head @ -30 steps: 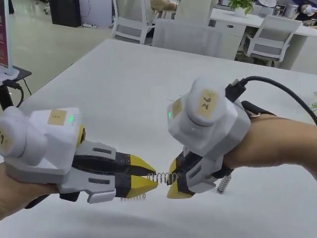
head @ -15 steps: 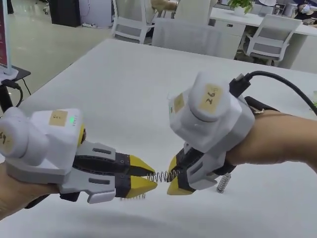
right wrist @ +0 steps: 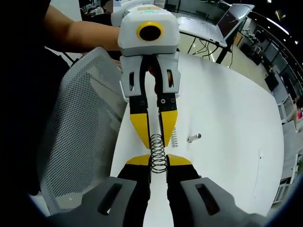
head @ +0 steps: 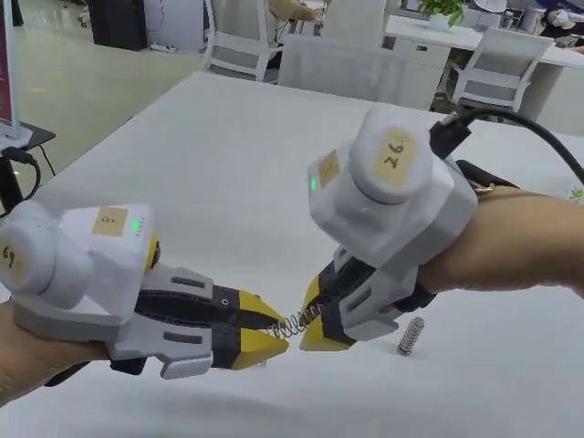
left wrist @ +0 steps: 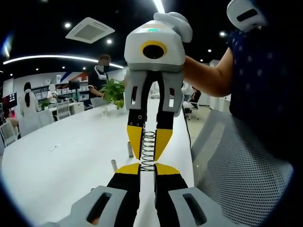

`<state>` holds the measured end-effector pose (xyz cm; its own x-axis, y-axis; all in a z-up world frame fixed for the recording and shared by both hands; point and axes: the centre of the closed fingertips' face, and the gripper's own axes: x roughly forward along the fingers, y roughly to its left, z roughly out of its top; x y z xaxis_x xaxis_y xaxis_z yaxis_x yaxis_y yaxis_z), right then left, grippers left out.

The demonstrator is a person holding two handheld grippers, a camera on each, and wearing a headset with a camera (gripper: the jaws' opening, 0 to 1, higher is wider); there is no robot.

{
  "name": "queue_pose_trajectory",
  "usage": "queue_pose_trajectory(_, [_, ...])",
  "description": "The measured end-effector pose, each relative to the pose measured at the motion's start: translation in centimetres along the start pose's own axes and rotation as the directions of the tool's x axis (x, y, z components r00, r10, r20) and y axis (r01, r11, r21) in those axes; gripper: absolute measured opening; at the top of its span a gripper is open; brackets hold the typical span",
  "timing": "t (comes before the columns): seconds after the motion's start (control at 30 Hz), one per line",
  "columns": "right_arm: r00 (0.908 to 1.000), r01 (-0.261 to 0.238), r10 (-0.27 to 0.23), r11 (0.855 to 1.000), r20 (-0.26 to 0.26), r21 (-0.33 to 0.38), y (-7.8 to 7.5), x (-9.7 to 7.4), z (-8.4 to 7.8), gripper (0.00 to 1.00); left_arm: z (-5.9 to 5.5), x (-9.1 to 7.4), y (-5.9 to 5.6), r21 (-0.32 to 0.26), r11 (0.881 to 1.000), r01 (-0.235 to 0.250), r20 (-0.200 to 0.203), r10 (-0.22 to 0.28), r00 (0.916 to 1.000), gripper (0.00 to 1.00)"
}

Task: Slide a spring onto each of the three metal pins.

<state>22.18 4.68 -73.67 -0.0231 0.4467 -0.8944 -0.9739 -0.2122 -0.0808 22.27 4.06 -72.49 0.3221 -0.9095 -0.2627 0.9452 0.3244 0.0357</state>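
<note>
A short metal spring (head: 294,321) spans the gap between my two grippers, slanting up to the right just above the white table (head: 228,164). My left gripper (head: 270,330) comes in from the lower left, its yellow tips shut on the spring's near end (left wrist: 148,161). From the right, my right gripper (head: 312,321) is shut on the other end (right wrist: 158,161). I cannot tell whether a pin runs inside the coil. A second spring (head: 410,336) stands on the table by the right gripper, also seen as a spring (left wrist: 129,149). A small metal pin (right wrist: 193,138) lies near another loose spring (right wrist: 174,136).
A short pin (left wrist: 113,165) stands on the table beside the spring. A black cable (head: 511,137) trails from the right gripper. Mesh office chairs (head: 493,73) and desks stand beyond the table's far edge. A person's arm (head: 520,246) holds the right gripper.
The right gripper has tipped and shifted a little left toward the left gripper. The spring between them now slants instead of lying level. The left gripper has barely moved.
</note>
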Motion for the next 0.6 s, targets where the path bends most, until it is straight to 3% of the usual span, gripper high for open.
queue_pose_trajectory(0.6, [0.9996,-0.011,0.011,1.000,0.026,0.018,0.5,-0.4,1.6,0.09,0.0,0.2,-0.2,-0.005,1.000,0.007,0.003,-0.007,1.0000,0.03])
